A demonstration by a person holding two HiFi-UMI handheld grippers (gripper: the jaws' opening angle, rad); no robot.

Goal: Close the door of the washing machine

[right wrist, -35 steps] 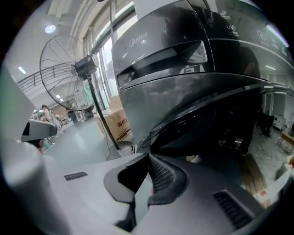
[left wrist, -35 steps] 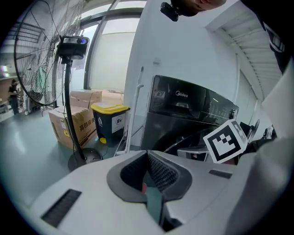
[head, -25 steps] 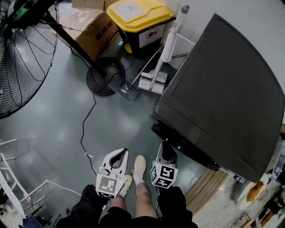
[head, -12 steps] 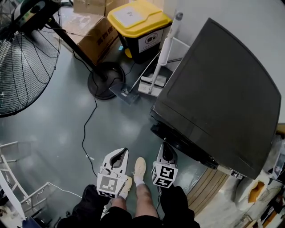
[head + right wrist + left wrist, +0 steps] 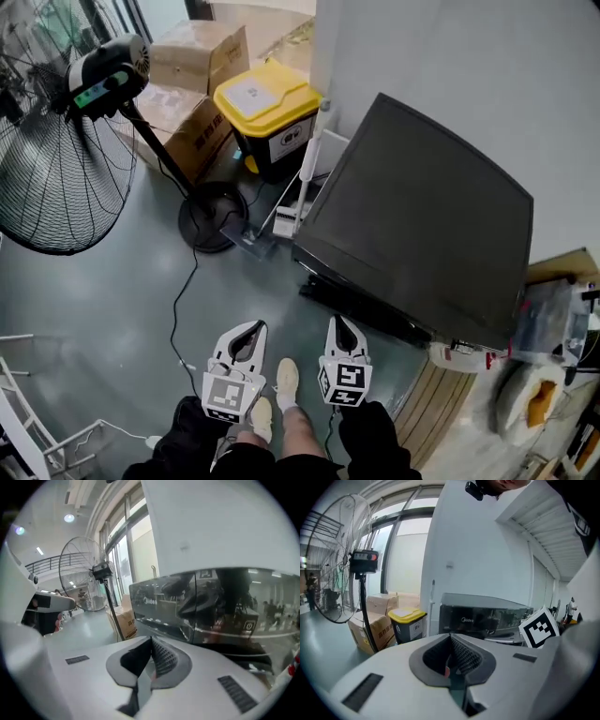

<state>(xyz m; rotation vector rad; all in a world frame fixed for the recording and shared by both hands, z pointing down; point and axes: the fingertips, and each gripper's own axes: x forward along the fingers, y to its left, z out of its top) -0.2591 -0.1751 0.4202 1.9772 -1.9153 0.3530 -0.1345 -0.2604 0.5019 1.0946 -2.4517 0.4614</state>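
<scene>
Both the left gripper (image 5: 251, 328) and right gripper (image 5: 338, 323) are pressed together, empty. At one o'clock, the washing machine (image 5: 422, 234) shows no door swung out; closing looks done.

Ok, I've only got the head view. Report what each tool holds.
Observer: Nothing in the left tool; its jaws are together.
Operator: Now the other one.
Observer: The right tool is shut and empty too.
Operator: Say what it faces.
Observer: The washer: its glossy dark front with a logo, ahead of the tool and not touched.
</scene>
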